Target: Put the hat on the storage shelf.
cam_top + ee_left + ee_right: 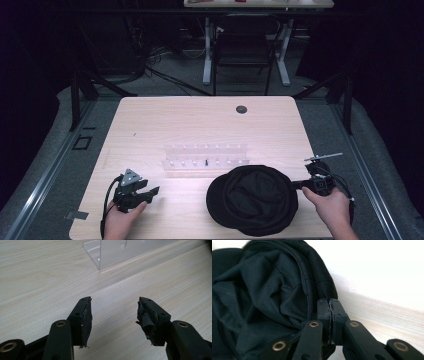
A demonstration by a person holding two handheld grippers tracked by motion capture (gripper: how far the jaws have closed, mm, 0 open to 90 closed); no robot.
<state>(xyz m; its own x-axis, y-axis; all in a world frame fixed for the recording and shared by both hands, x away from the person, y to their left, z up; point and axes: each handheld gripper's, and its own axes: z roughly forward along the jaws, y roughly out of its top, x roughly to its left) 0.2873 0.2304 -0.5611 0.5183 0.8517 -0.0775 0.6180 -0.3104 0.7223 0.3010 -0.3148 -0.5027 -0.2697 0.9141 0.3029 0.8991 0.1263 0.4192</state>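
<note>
The black hat (252, 199) lies near, right of mid table (150, 120), w/ the right gripper (299, 184) pinched tight on its rim to hold it, while the left gripper (152, 192) waits spread wide & empty, near left.

A pale wood-grain bench (150, 125) with rounded corners carries two things. A clear plastic rack (206, 159) (two low rows of small pegs, one dark piece in the near row) lies near its middle. A black cloth hat (252, 199), crumpled and opening upward, lies just in front of the rack toward the near right edge. A small dark round cap (241, 109) sits in the far part of the top.
</note>
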